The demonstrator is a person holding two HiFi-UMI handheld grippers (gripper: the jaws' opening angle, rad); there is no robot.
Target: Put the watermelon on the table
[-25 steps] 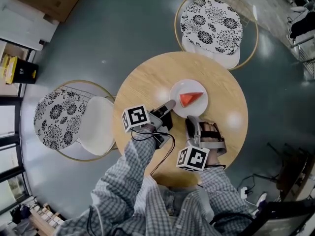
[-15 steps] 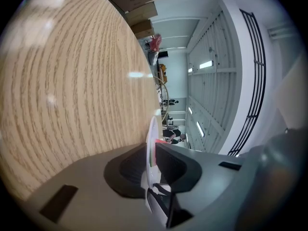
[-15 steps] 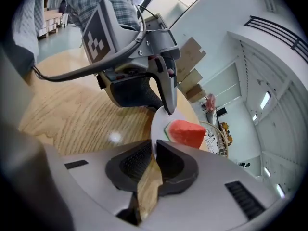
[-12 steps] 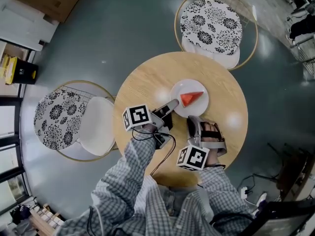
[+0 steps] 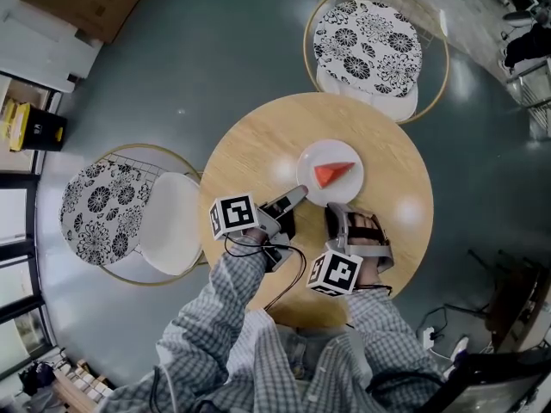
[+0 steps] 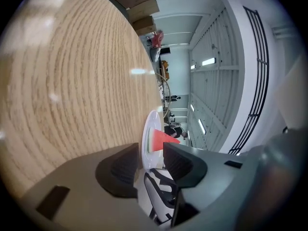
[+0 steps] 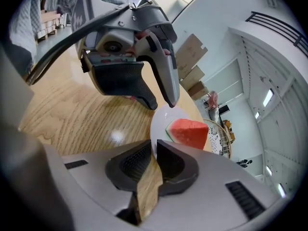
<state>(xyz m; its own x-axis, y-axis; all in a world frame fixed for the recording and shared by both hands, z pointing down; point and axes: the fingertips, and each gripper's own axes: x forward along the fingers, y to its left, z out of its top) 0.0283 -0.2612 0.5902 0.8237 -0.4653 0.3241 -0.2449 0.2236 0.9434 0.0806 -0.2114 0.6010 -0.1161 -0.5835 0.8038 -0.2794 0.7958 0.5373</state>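
Left gripper (image 5: 296,194) has just been opening its jaws: narrow at the white plate (image 5: 348,150) rim a second ago, they now stand wide with the rim between them, pads off it. Watermelon slice (image 5: 332,172) lies on the plate on the round wooden table (image 5: 254,144), same spot as before. Right gripper (image 5: 337,212) sits just beside the plate's near edge, unmoved, jaws nearly together with nothing between.

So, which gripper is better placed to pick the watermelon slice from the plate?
Left, probably. The left gripper has just been opening its jaws around the plate rim and points at the watermelon slice. The right gripper looks shut on that rim.
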